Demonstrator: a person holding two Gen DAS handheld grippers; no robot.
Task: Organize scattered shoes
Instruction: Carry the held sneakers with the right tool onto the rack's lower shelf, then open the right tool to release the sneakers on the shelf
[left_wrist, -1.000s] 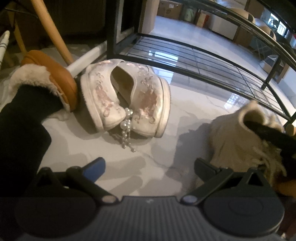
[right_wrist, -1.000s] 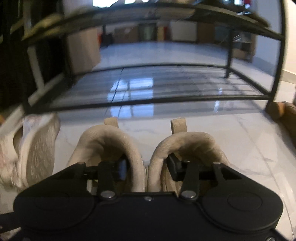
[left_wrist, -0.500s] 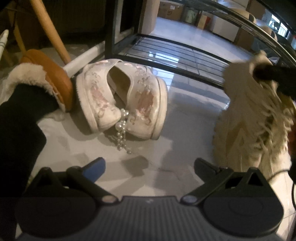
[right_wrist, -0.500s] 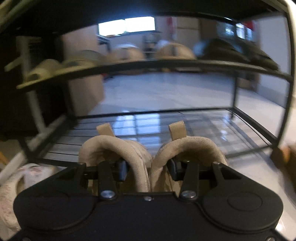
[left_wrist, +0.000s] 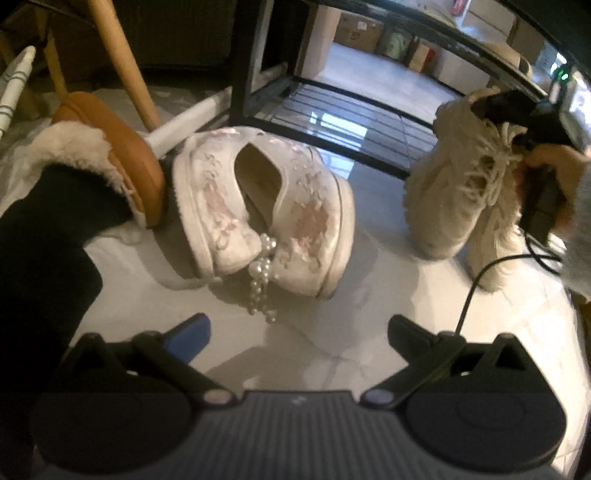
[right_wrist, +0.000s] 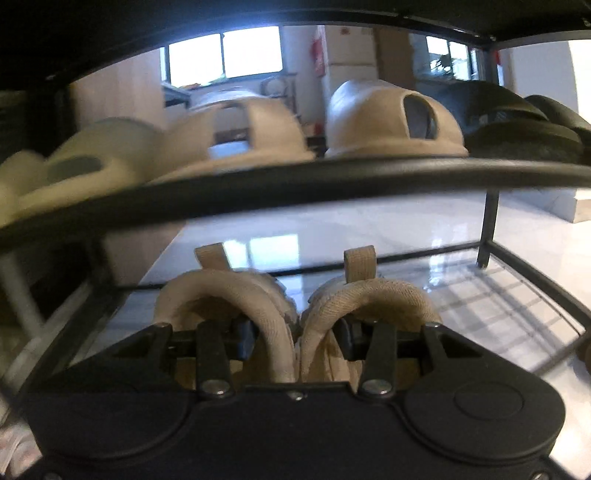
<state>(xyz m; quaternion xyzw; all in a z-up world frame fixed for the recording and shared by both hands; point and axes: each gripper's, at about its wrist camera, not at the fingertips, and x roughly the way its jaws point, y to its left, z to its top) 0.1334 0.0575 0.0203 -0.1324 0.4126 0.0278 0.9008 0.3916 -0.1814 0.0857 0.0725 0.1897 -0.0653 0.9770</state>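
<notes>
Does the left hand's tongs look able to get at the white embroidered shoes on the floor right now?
Probably yes. The left tongs stand open and empty, with bare floor between them and the white shoes. Only the pearl strand trails toward them.

Glossy white marble floor (left_wrist: 332, 343), bright windows (right_wrist: 225, 55) behind.

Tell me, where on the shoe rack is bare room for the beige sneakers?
The black wire bottom shelf is bare ahead of the beige laced sneakers. The upper shelf is crowded with cream clogs and dark sandals.
</notes>
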